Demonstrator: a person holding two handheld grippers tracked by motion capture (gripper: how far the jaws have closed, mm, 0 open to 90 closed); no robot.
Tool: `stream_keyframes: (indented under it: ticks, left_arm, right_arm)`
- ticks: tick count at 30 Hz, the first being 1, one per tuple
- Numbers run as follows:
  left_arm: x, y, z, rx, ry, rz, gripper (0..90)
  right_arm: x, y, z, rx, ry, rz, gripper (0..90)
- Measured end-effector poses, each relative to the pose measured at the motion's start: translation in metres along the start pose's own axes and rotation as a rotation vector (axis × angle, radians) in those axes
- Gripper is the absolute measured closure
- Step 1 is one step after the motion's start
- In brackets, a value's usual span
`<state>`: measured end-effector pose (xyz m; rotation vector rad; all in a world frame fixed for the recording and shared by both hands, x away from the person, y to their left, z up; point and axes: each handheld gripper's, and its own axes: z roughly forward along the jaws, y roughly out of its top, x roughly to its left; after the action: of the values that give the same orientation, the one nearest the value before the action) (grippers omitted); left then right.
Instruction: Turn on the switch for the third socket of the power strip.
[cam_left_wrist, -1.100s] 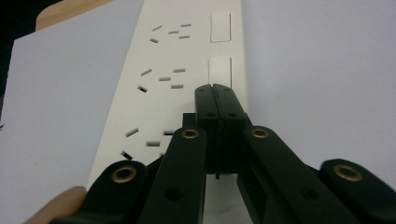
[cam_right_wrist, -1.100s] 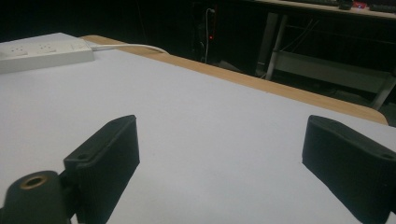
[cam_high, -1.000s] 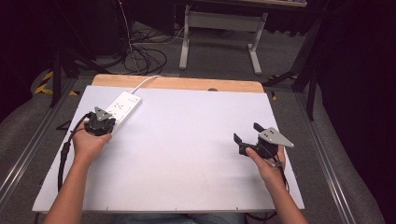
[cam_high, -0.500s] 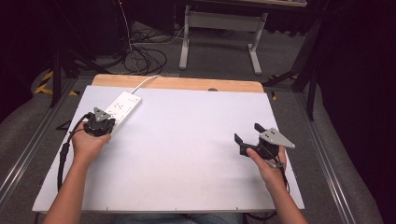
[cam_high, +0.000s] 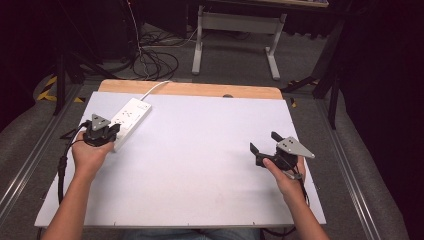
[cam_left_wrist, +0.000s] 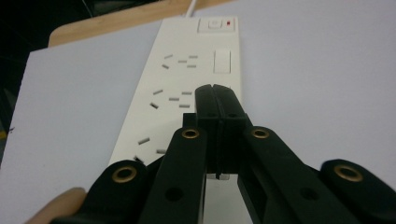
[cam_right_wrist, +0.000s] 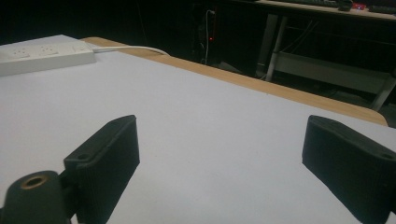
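A white power strip (cam_high: 129, 120) lies at the far left of the white table top (cam_high: 200, 150), with its cord running off the far edge. My left gripper (cam_high: 107, 134) rests against the strip's near end. In the left gripper view its jaws are pressed together, and the left gripper (cam_left_wrist: 215, 93) hovers just over the power strip (cam_left_wrist: 187, 79) beside a socket, holding nothing. My right gripper (cam_high: 265, 142) sits low at the right side of the table with its jaws wide apart. The right gripper (cam_right_wrist: 224, 158) has only bare table between its jaws, and the power strip (cam_right_wrist: 44, 56) lies far off at the left.
A wooden strip (cam_high: 200, 90) borders the table's far edge. Beyond it, cables (cam_high: 155, 62) lie coiled on the floor and a grey desk frame (cam_high: 235, 30) stands. Metal rails run along both sides of the table.
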<state>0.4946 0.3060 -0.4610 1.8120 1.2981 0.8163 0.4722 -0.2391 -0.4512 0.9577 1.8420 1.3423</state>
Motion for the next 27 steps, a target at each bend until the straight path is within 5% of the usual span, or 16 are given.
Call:
stream_keyframes:
  ticks: [12,27]
  left_arm:
    - [0.002,0.001,-0.041,-0.213,-0.042,-0.099,87.7]
    - [-0.014,0.006,-0.064,-0.289,-0.057,-0.065,80.0]
  right_arm:
    - [0.001,0.002,0.001,-0.006,0.004,-0.002,11.5]
    - [0.001,0.002,0.001,-0.009,0.005,0.000,11.5]
